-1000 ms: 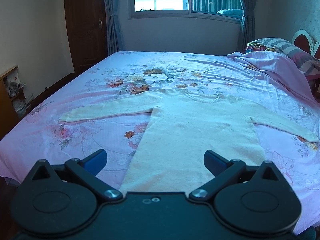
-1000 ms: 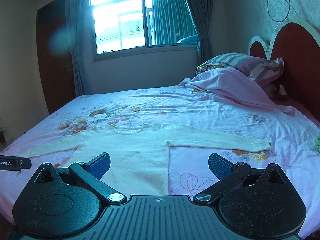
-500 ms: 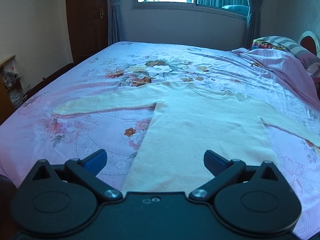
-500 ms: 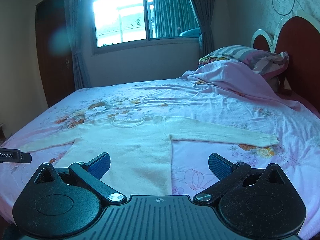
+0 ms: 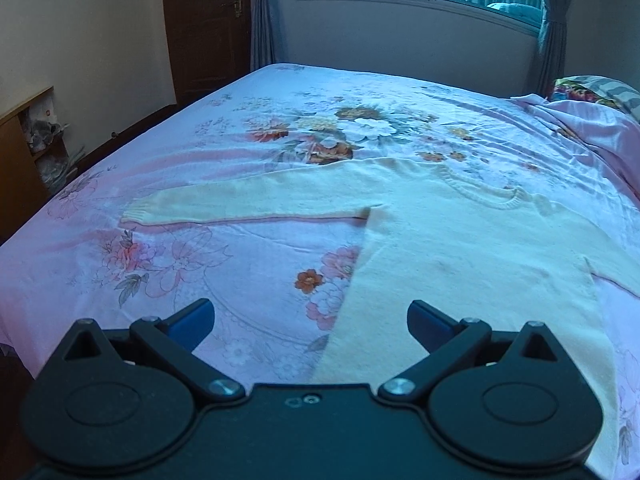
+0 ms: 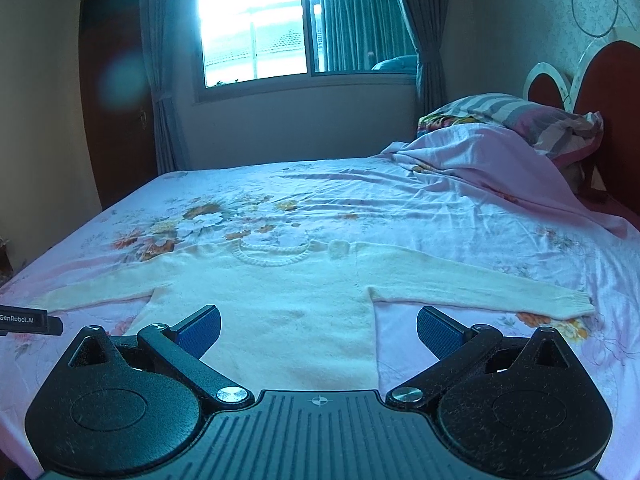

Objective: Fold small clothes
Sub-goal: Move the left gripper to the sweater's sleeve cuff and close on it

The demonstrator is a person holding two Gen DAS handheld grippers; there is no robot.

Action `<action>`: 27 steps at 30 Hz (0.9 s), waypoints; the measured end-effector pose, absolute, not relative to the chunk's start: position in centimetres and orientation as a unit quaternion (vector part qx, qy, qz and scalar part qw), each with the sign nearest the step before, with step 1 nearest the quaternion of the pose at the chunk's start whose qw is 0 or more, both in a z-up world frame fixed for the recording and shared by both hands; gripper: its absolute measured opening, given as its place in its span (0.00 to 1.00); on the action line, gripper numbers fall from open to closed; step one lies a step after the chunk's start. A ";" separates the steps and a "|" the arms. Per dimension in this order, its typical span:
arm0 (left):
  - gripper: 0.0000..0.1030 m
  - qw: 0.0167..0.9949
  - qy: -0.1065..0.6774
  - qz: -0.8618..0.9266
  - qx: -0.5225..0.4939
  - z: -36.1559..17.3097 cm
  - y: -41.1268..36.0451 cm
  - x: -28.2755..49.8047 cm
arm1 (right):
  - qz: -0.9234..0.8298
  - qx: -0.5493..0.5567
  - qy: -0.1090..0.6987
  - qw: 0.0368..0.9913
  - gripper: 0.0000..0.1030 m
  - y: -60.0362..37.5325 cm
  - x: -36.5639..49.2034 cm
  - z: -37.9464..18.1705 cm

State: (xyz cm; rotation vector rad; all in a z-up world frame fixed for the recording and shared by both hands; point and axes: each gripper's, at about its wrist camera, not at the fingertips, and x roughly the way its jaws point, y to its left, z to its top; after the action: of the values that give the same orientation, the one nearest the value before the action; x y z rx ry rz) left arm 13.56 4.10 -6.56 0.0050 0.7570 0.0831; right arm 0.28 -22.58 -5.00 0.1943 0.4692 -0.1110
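Observation:
A cream knitted sweater (image 5: 460,248) lies flat on the bed, both sleeves spread out, neck toward the far side. In the left wrist view its left sleeve (image 5: 240,200) stretches left. My left gripper (image 5: 310,322) is open and empty, above the sweater's lower left edge. In the right wrist view the sweater (image 6: 272,304) fills the middle and its right sleeve (image 6: 472,284) runs right. My right gripper (image 6: 318,328) is open and empty above the sweater's lower body. The tip of the left gripper (image 6: 30,320) shows at the left edge.
The bed has a pink floral sheet (image 5: 248,128). A rumpled pink blanket (image 6: 500,160) and striped pillow (image 6: 520,112) lie by the red headboard (image 6: 608,92). A wooden shelf (image 5: 24,156) stands left of the bed. A window (image 6: 280,28) and door (image 5: 204,24) are beyond.
Both grippers have moved forward and lower toward the sweater. The left one has also swung left, so the left sleeve sits more central. Both jaws stay open.

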 end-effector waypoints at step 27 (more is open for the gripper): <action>0.67 0.873 0.450 0.140 -0.124 -14.4 16.9 28.9 | 0.006 0.074 0.289 0.955 1.00 -16.0 20.7 -12.1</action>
State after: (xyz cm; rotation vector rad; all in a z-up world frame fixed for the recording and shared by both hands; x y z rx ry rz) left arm 28.87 16.89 -14.36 -0.2589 0.9400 0.2925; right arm 20.74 -15.97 -12.07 0.1496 0.5862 0.0118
